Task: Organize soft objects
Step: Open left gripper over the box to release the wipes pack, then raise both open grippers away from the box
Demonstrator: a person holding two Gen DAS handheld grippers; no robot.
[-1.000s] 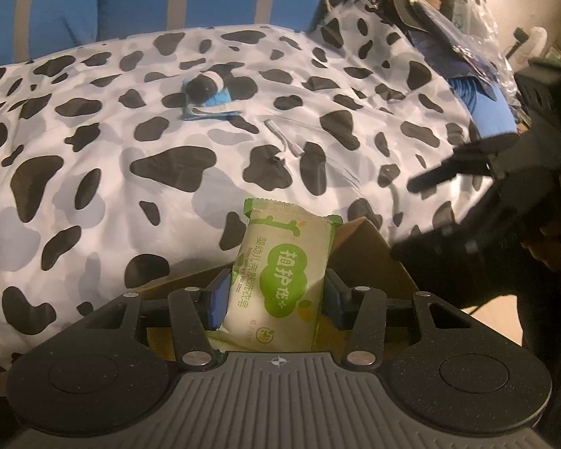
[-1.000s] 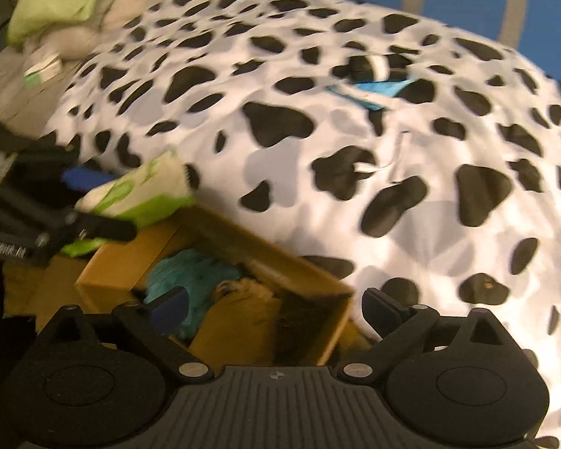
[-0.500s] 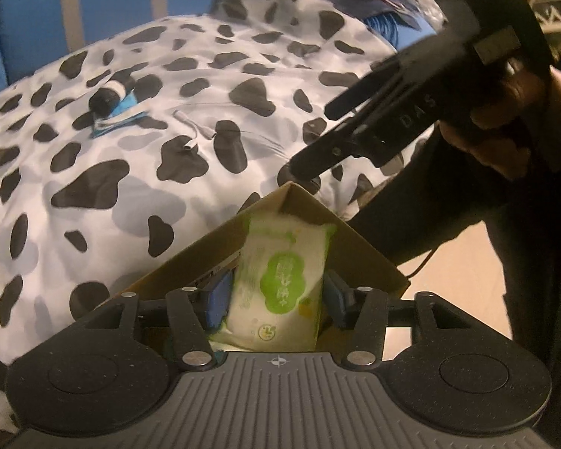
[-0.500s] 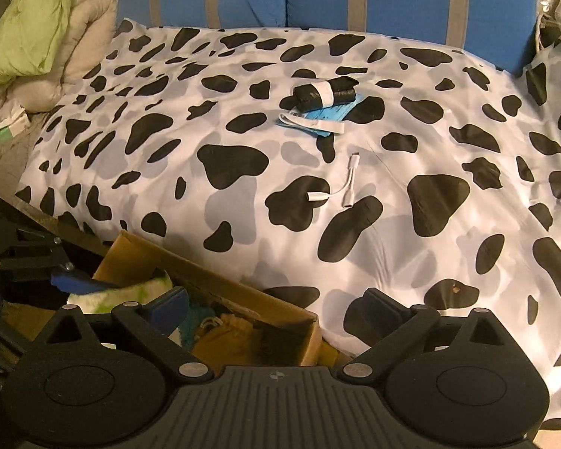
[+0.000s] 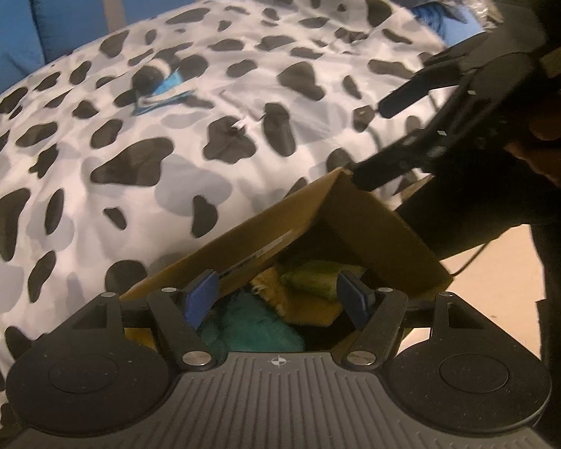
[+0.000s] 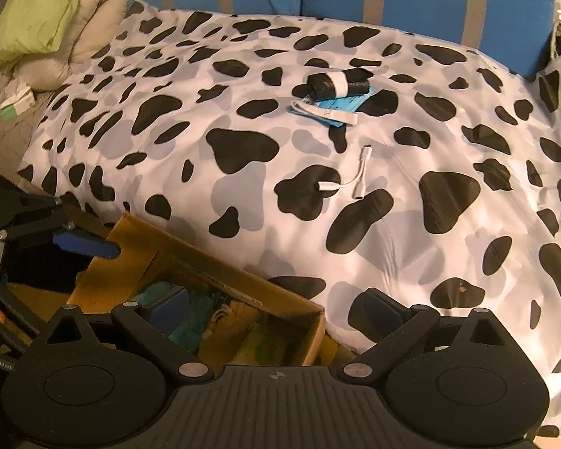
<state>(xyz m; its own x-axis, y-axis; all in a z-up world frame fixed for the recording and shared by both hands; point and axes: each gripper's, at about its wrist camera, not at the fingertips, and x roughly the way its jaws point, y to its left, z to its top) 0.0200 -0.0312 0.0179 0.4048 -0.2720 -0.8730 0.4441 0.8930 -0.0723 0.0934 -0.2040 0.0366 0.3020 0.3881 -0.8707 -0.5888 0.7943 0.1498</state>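
The left gripper [image 5: 276, 299] hangs over the open box [image 5: 374, 224] with its jaws apart and nothing between them. The right gripper [image 6: 276, 307] also has its jaws apart and empty, hovering at the near edge of the bed [image 6: 243, 86], partly over the box [image 6: 220, 280].

The next soft thing looks to be the black roll [image 6: 336, 80], which lies on a blue pad [image 6: 340, 106] far up the bed, well apart from both grippers. From the right gripper it sits ahead and slightly right of the jaw line, with its long axis running roughly left to right across the view, so the jaws would meet it across its short width with little turning. From the left gripper the roll [image 5: 155, 73] is ahead and well to the left (blurred there). The right gripper seems better placed, since it already faces the bed. A white cable [image 6: 346, 183] lies between it and the roll; being no soft thing, it is probably best passed over.

Against a second ago, the left jaws have let go: the green wipes pack they clamped is no longer between them, and a green shape [image 5: 310, 280] now lies in the box beside teal [image 5: 254, 325] and mustard cloth [image 5: 269, 292]; whether that is the pack cannot be told. The right view has swung up from the box to take in the whole bed.
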